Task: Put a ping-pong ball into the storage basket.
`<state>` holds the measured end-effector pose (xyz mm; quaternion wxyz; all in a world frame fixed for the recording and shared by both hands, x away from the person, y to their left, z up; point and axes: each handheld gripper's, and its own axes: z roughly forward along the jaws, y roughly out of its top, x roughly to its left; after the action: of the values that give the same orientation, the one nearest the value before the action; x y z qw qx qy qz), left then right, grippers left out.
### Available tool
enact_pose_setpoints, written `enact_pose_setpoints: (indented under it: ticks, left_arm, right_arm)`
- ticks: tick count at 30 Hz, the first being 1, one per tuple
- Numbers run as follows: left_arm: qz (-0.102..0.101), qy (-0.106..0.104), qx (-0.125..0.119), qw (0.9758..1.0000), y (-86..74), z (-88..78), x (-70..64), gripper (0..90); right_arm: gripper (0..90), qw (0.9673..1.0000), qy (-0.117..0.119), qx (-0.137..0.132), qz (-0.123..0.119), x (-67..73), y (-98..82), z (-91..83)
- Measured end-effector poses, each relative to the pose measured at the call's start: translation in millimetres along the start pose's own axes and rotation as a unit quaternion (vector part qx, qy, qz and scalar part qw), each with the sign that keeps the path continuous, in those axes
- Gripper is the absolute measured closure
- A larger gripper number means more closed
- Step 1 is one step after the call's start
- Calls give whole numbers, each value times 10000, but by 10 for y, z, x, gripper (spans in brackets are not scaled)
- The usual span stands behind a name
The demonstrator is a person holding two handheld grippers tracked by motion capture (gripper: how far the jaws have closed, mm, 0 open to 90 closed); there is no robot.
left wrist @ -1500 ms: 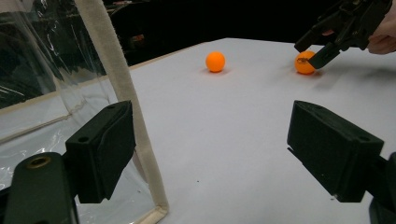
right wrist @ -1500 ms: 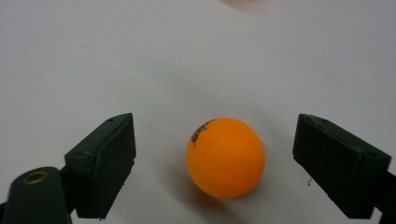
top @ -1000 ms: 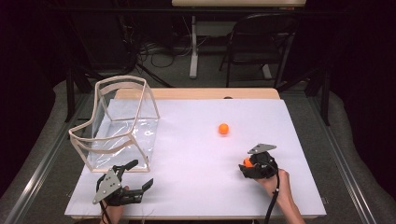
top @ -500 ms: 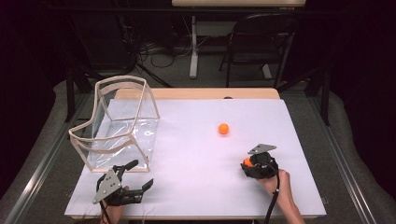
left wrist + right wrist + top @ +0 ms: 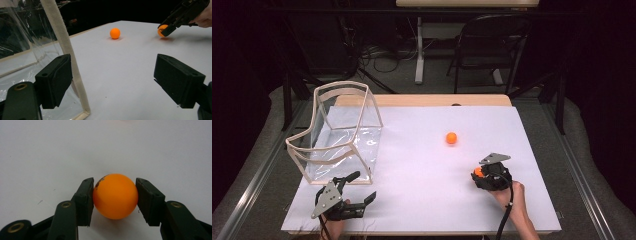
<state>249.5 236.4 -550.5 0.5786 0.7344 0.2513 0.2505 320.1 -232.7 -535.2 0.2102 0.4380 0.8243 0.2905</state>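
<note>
Your right tool [image 5: 115, 197] is clamped on an orange ball [image 5: 115, 195], its pads pressed to the ball's two sides after just closing in, low over the white table [image 5: 422, 150] near its right front. Your left tool [image 5: 112, 82] rests with its jaws wide apart and nothing between them, just beside the clear bin [image 5: 337, 135]. A second orange ball [image 5: 451, 138] lies loose mid-table, well apart from both tools.

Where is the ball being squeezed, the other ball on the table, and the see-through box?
squeezed ball [image 5: 115, 196], right gripper view, middle of its orange front.
other ball [image 5: 451, 138], high view, centre of the ball, alone on the white table.
see-through box [image 5: 343, 85], high view, on its pale top rim.
</note>
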Motion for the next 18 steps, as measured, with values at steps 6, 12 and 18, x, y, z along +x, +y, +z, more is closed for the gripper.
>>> enact_pose_setpoints:
  ticks: [6, 12, 18]
  left_arm:
    - [-4, 5, -7, 10000, 1, -1, -3, 158]
    - [2, -28, 8, 10000, -1, 10, -5, 158]
    - [-16, -12, 18, 10000, -2, 14, -5, 158]
  right_arm:
    - [501, 9999, -42, -110, -19, -18, 29, -85]
    - [502, 9998, -54, -169, -53, -13, 53, -143]
    - [502, 9997, -43, -228, -44, -5, 75, -195]
